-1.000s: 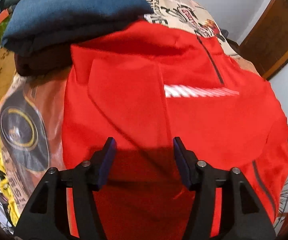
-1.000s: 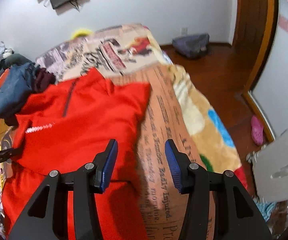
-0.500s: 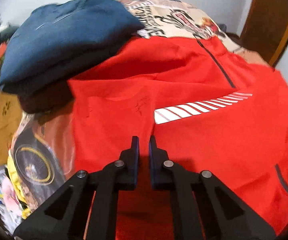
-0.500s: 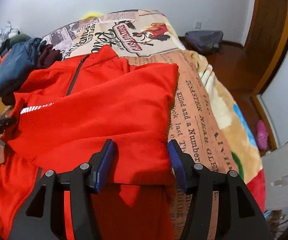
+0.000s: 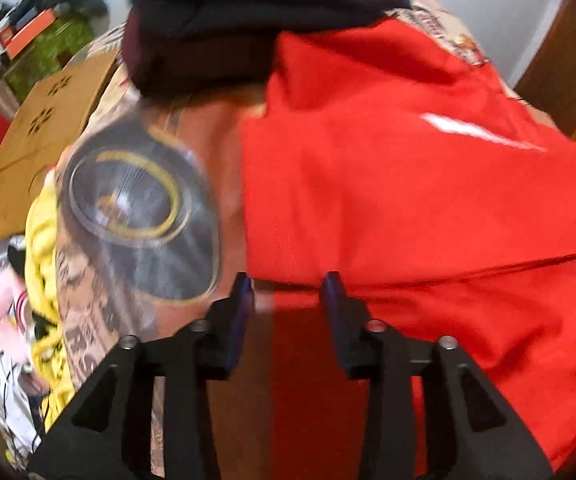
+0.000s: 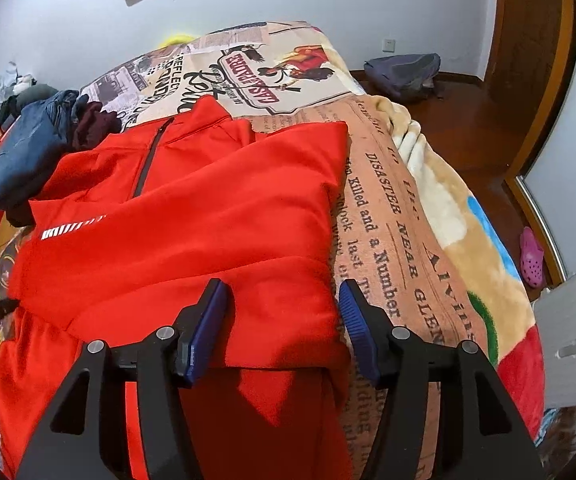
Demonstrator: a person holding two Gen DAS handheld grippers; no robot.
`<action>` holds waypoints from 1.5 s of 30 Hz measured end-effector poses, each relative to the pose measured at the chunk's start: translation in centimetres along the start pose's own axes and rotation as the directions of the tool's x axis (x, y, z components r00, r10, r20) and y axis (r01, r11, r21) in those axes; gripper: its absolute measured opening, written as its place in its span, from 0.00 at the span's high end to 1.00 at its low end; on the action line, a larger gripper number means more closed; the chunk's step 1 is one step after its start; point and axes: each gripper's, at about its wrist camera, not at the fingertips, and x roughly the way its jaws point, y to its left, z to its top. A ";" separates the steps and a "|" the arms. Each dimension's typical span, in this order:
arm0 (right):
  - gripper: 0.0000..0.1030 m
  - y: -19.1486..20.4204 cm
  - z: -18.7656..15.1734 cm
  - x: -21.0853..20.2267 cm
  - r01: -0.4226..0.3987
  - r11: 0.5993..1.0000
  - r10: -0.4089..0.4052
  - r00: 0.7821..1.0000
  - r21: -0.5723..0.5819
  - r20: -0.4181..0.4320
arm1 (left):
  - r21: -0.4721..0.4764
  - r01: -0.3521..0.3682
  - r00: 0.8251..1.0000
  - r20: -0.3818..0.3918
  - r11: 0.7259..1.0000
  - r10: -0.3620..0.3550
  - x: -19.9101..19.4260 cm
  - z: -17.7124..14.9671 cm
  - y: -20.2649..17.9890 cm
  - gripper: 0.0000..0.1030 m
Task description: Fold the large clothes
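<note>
A large red zip-neck top (image 6: pixel 191 232) lies spread on the bed, both sleeves folded across its chest, a white reflective stripe (image 6: pixel 71 230) on its left side. In the left wrist view the red top (image 5: pixel 408 200) fills the right half. My left gripper (image 5: pixel 285 292) is open and empty, hovering at the top's left edge over a folded sleeve. My right gripper (image 6: pixel 283 304) is open and empty, just above the folded sleeve's lower edge near the top's right side.
A printed newspaper-pattern blanket (image 6: pixel 392 216) covers the bed. A pile of folded dark blue and maroon clothes (image 5: pixel 247 20) lies at the top's left shoulder. A cardboard sheet (image 5: pixel 39 148) lies off the bed's left. A bag (image 6: pixel 404 72) and a pink shoe (image 6: pixel 532 256) are on the floor.
My left gripper, shut half a second ago, has opened and shifted left to the top's edge. My right gripper stays open and has moved slightly closer over the folded sleeve.
</note>
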 end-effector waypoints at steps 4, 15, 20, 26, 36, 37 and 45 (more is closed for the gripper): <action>0.46 0.1 0.2 -0.1 0.008 1.000 -0.008 1.000 -0.007 -0.017 | 0.013 -0.056 0.998 -0.017 0.998 0.056 -0.1 -0.4 0.4 0.62; 0.46 0.9 4.6 -3.3 -0.005 0.999 0.006 0.999 -0.031 0.039 | 0.067 -0.018 0.979 0.203 0.998 0.004 -6.8 4.9 -2.7 0.52; 0.46 2.8 6.5 -4.6 -0.016 0.994 0.026 0.995 -0.107 0.101 | 0.125 0.021 0.966 0.252 0.992 -0.052 -7.5 9.0 -5.9 0.52; 0.46 5.0 8.7 -4.2 -0.003 0.979 0.033 0.989 -0.202 0.142 | 0.205 0.062 0.957 0.265 0.977 -0.116 -6.7 12.9 -10.7 0.52; 0.46 7.6 12.8 2.2 -0.011 0.958 0.028 0.998 -0.285 0.056 | 0.265 0.104 0.971 0.181 0.959 -0.156 -0.3 19.1 -17.9 0.50; 0.46 7.7 13.2 3.1 -0.016 0.959 0.029 0.999 -0.284 0.041 | 0.262 0.106 0.973 0.169 0.959 -0.154 0.2 19.3 -18.3 0.50; 0.46 8.1 16.8 11.2 -0.084 0.966 0.057 0.992 -0.244 -0.113 | 0.155 0.119 0.991 0.050 0.981 -0.128 8.1 22.6 -19.7 0.50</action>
